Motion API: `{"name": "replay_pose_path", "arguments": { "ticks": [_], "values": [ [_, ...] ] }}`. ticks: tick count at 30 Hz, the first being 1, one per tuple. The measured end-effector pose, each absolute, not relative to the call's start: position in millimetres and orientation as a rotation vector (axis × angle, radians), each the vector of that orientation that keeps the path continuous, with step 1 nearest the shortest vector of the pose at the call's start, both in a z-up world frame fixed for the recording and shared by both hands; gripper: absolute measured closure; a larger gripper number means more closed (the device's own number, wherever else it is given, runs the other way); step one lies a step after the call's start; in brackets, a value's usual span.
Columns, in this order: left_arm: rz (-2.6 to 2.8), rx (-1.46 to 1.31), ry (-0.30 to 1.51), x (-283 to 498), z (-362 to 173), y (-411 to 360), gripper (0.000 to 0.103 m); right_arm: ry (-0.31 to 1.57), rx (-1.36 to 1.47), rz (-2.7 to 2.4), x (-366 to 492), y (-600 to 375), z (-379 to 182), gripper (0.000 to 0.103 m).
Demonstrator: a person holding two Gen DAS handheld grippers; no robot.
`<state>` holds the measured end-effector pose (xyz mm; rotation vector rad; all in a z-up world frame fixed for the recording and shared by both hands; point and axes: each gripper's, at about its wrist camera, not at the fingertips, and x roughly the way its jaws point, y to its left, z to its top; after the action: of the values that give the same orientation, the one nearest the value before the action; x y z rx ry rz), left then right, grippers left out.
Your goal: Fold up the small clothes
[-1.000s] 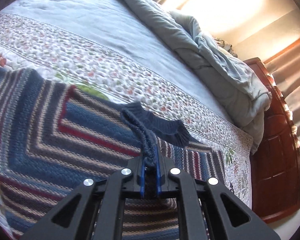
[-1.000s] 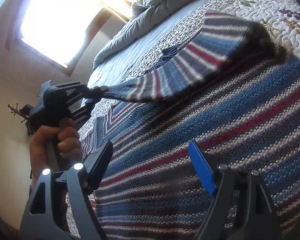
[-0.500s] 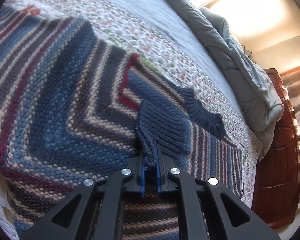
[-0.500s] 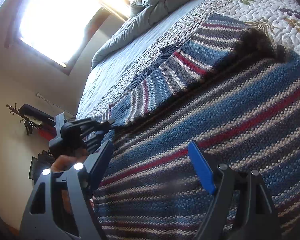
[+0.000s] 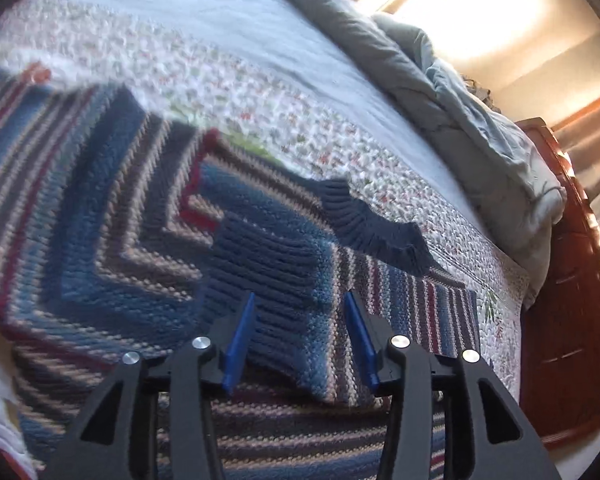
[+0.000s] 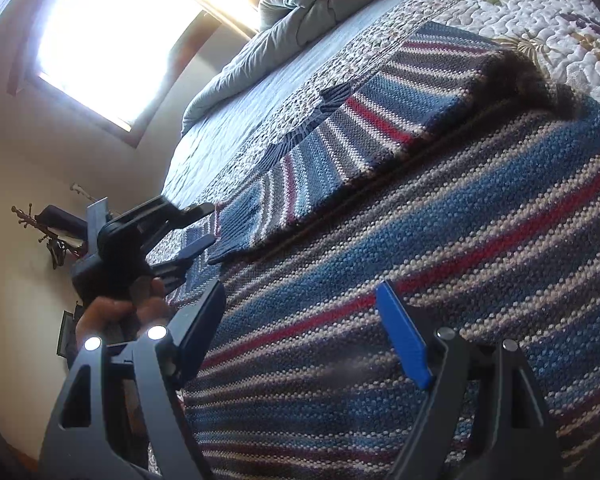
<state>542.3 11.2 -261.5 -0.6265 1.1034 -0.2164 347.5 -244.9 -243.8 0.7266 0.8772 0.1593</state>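
A striped knit sweater (image 5: pixel 100 216) in blue, grey, red and cream lies flat on the bed, also in the right wrist view (image 6: pixel 440 248). One sleeve (image 6: pixel 340 140) is folded across the body, its navy ribbed cuff (image 5: pixel 268 264) lying just ahead of my left gripper (image 5: pixel 300 312), which is open and empty around it. The navy collar (image 5: pixel 372 228) lies at the far edge. My left gripper also shows in the right wrist view (image 6: pixel 192 232), held by a hand. My right gripper (image 6: pixel 300 304) is open and empty, low over the sweater's body.
The sweater rests on a floral quilted bedspread (image 5: pixel 260 92). A bunched grey duvet (image 5: pixel 460 112) lies along the far side by a wooden headboard (image 5: pixel 568 280). A bright window (image 6: pixel 112 32) and a coat rack (image 6: pixel 40 232) stand beyond the bed.
My left gripper carried the sleeve cuff across and down onto the sweater's body, then opened and let it go. My right gripper stayed open and still.
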Motion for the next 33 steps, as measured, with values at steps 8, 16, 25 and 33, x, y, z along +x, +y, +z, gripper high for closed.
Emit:
{"name": "replay_pose_path", "arguments": {
  "ticks": [8, 16, 25, 33],
  "values": [
    [-0.233, -0.675, 1.119, 532, -274, 34, 0.059, 0.852, 0.616, 0.144, 349, -234, -234, 0.024],
    [-0.221, -0.648, 1.079, 491, -249, 91, 0.039, 0.814, 0.462, 0.109, 346, -217, -225, 0.018],
    [-0.102, -0.667, 1.022, 465, -237, 185, 0.023, 0.826, 0.407, 0.103, 350, -203, -231, 0.017],
    [0.208, -0.750, 0.916, 462, -253, 331, 0.022, 0.849, 0.394, 0.087, 355, -200, -240, 0.016]
  ]
}}
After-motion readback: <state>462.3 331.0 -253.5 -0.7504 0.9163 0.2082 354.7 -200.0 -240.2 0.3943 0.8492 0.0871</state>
